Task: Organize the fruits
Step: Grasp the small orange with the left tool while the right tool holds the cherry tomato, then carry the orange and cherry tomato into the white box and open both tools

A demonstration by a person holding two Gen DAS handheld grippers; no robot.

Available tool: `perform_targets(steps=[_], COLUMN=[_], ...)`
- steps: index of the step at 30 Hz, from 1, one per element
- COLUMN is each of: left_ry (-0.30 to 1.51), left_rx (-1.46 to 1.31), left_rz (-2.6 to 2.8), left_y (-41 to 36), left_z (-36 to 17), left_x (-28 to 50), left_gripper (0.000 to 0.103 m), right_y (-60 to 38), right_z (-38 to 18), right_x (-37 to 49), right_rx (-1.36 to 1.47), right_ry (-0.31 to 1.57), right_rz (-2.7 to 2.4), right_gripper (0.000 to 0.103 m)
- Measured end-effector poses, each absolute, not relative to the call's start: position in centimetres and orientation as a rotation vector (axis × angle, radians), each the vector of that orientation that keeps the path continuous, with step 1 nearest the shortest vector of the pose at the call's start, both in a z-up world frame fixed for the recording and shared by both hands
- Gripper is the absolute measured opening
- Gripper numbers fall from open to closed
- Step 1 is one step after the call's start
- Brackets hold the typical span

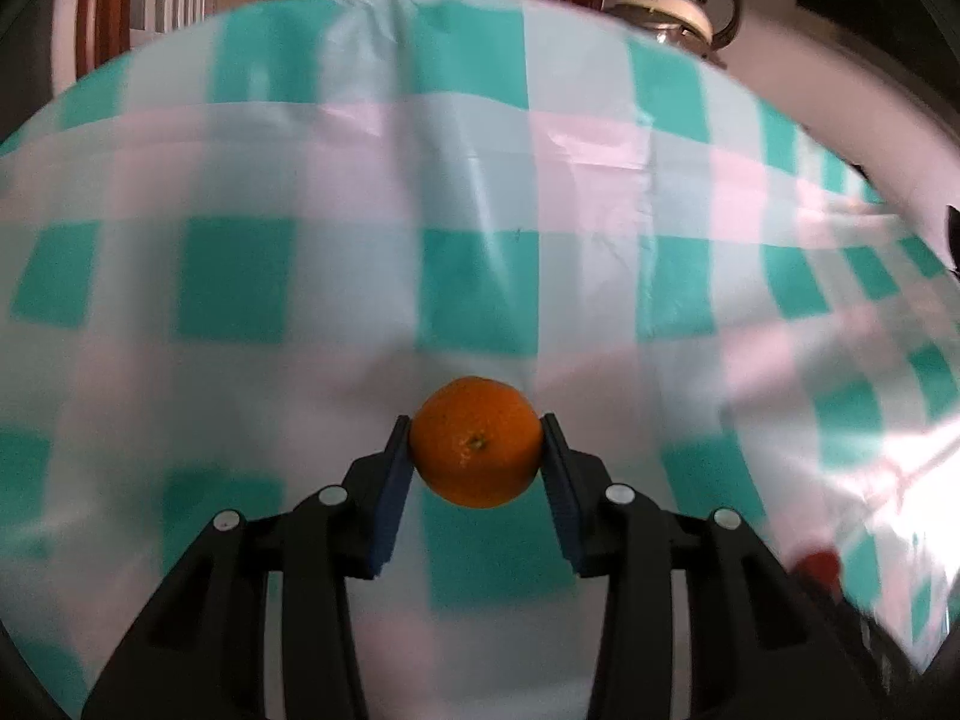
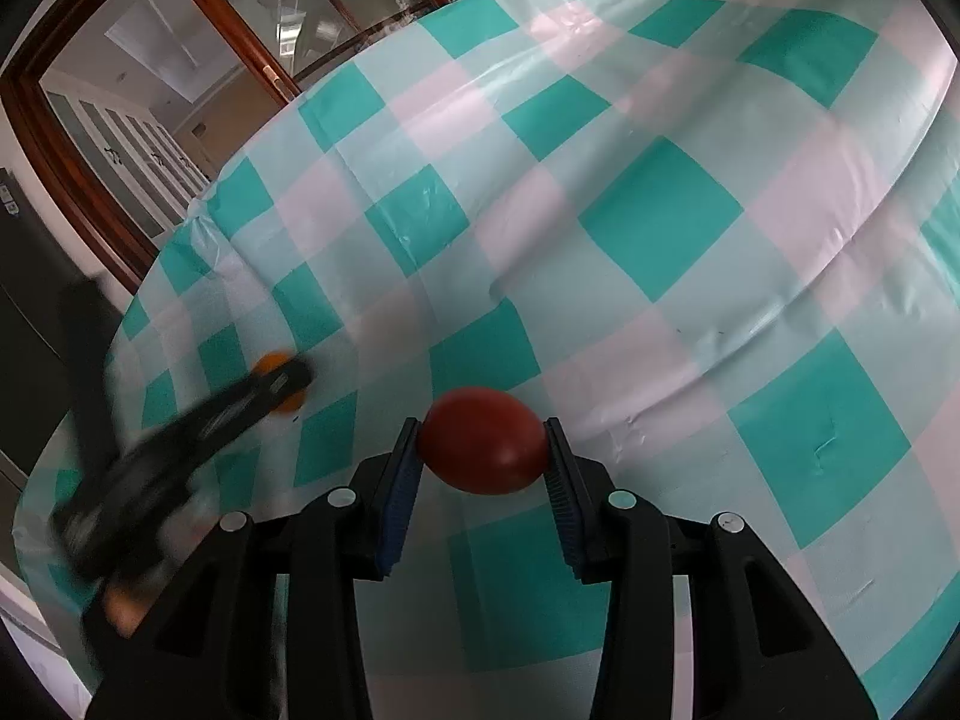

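Note:
My left gripper [image 1: 477, 429] is shut on an orange mandarin [image 1: 477, 441] and holds it above the checked tablecloth [image 1: 456, 192]. My right gripper [image 2: 483, 435] is shut on a dark red oval fruit [image 2: 483, 441], also above the cloth. In the right wrist view the left gripper [image 2: 282, 387] shows blurred at the left with the mandarin [image 2: 269, 362] between its fingers. In the left wrist view a blurred red shape [image 1: 816, 567] at the lower right is the red fruit.
The table wears a teal, white and pink checked plastic cloth [image 2: 660, 228]. A cream appliance [image 1: 669, 9] stands past the table's far edge. Wooden-framed glass doors [image 2: 198, 60] lie beyond the table.

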State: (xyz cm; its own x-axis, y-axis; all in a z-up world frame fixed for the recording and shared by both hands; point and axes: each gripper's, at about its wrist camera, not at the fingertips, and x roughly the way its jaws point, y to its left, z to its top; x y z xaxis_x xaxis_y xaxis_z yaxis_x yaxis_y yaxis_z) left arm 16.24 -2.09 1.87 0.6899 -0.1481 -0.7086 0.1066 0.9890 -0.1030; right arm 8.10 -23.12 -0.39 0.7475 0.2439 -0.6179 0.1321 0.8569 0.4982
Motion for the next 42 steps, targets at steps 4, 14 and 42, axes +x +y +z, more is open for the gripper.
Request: perform_targets(steps=[4, 14, 42], left_ry=[0.781, 0.724, 0.699], left_rx=[-0.057, -0.157, -0.123], left_rz=[-0.16, -0.138, -0.259], left_y=[0.5, 6.9, 5.0], left_z=[2.3, 2.8, 4.6], left_x=[9.8, 1.7, -6.1], left_gripper=[0.042, 0.042, 0.042], right_y=[-23.1, -22.9, -22.1], right_z=[-0.4, -0.2, 4.9], right_x=[8.1, 8.1, -6.6], right_rx=[0.549, 0.543, 0.411], right_ry=[0.733, 0.735, 0.7], right_rz=[0.07, 0.079, 0.207], right_gripper=[0.04, 0.04, 0.04])
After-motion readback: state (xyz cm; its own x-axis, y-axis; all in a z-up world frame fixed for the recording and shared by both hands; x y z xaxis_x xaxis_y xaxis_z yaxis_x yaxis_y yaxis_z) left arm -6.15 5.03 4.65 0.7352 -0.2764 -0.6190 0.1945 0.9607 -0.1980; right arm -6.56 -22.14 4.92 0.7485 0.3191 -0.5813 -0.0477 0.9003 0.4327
